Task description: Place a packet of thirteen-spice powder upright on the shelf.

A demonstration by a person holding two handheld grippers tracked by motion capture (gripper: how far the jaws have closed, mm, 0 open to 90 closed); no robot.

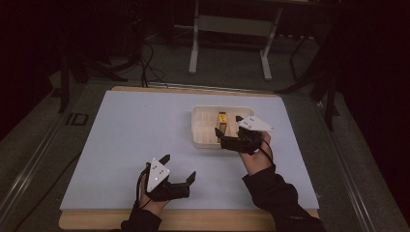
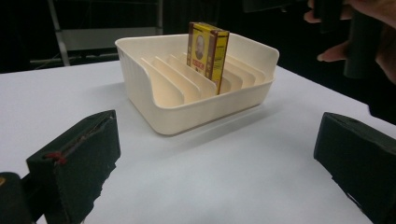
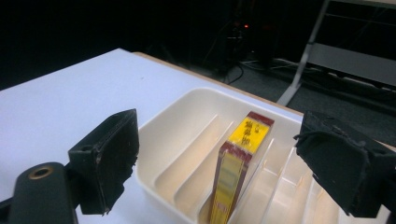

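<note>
Box upright in slotted tray | right tool spread above it, gripping nothing | left tool spread over surface

"ID" on floor plate, box print unreadable

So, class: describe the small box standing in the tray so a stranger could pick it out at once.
On the pale blue table top, find the cream tray with ribbed slots, towards the right. One slot holds a slim yellow box with dark red edges, standing upright on its narrow side. It is the tray's sole coloured item, just ahead of the open right gripper.
</note>
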